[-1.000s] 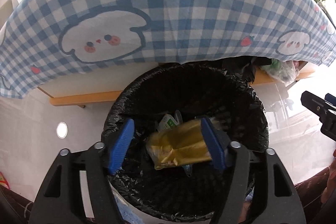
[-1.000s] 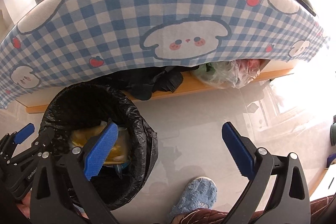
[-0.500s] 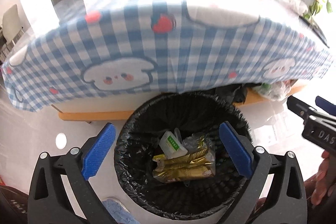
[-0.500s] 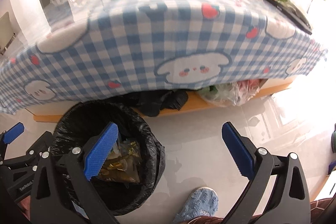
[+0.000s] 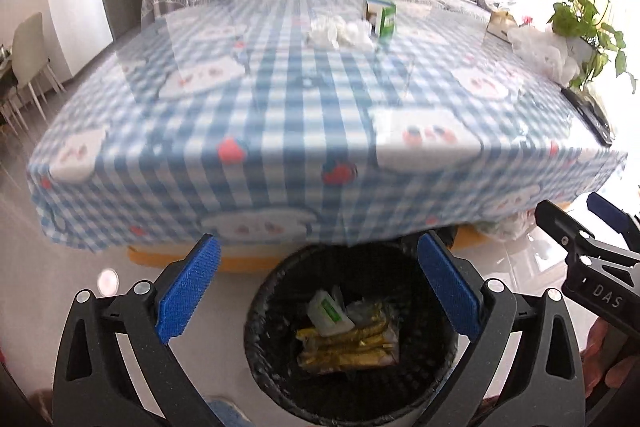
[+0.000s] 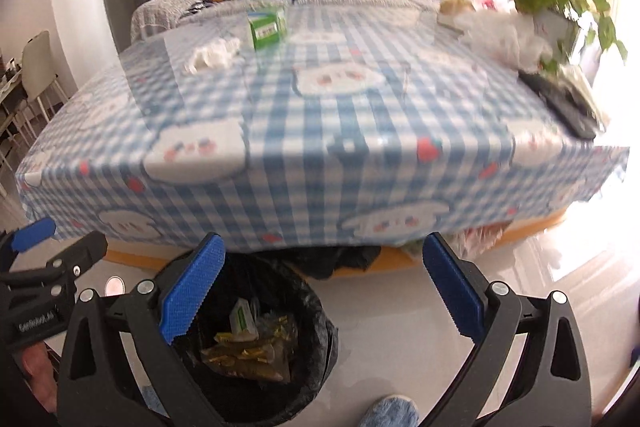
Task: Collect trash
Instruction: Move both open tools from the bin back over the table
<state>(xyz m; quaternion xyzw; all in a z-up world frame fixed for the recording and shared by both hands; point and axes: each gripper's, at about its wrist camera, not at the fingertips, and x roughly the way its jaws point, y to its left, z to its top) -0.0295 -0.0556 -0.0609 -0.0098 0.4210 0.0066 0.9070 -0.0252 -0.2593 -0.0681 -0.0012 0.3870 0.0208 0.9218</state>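
Your gold wrapper (image 5: 348, 345) lies in the bin (image 5: 276, 379); both claws (image 5: 318, 291) (image 6: 320, 291) spread empty, tissues (image 5: 340, 31) and carton (image 5: 380, 14) remain on the desk (image 5: 304, 131).

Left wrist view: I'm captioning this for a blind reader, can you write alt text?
An open left gripper hangs empty above a black-lined trash bin holding a gold snack wrapper and a small white-green packet. Behind stands a blue checked table with crumpled tissues and a green carton.
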